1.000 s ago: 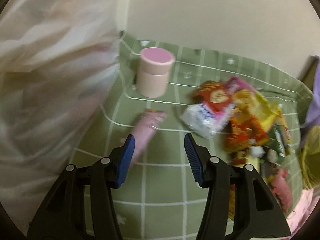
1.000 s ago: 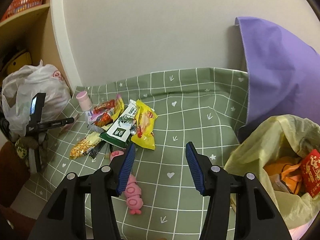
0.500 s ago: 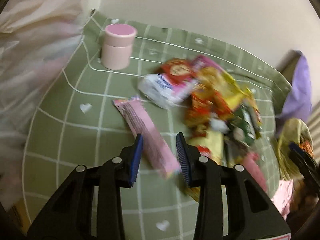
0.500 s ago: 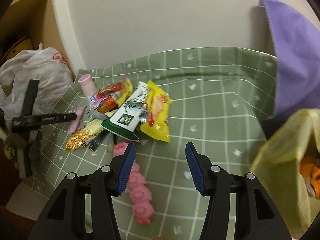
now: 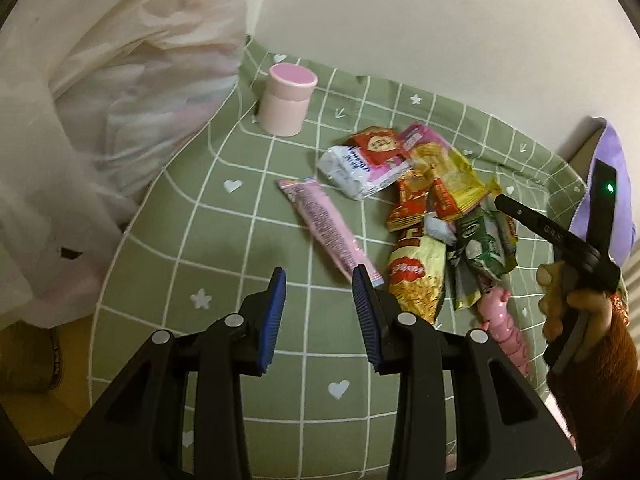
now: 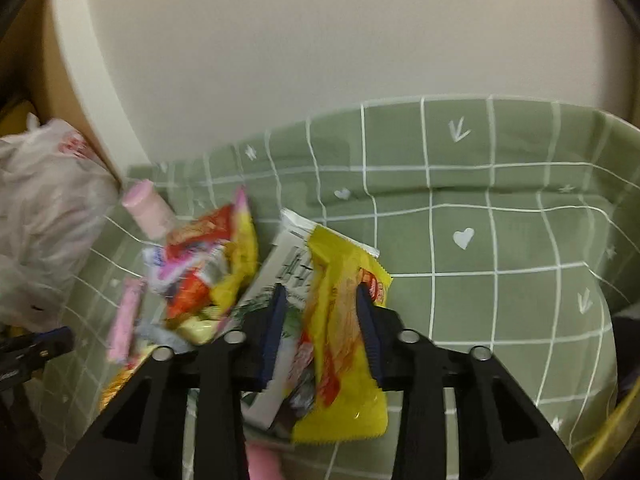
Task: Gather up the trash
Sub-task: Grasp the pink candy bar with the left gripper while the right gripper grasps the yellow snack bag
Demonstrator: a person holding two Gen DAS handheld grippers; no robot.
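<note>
A pile of snack wrappers (image 5: 432, 200) lies on the green checked cloth (image 5: 224, 240). A long pink wrapper (image 5: 326, 228) lies at its left edge. My left gripper (image 5: 319, 280) is open and empty, its right finger just beside the pink wrapper's near end. My right gripper (image 6: 319, 296) is open, low over the pile, with a yellow snack bag (image 6: 344, 332) lying between its fingers and a white-green packet (image 6: 288, 268) beside it. The right gripper also shows in the left wrist view (image 5: 560, 236), held by a hand.
A pink round box (image 5: 286, 100) stands at the back left by a big white plastic bag (image 5: 100, 120). A pink pig toy (image 5: 506, 328) lies near the pile. A purple cushion (image 5: 612, 184) is at the far right. The wall runs behind the cloth.
My right gripper has moved forward and down onto the pile, so the yellow bag now lies between its fingers. My left gripper has pulled back and opened wider near the pink wrapper's end.
</note>
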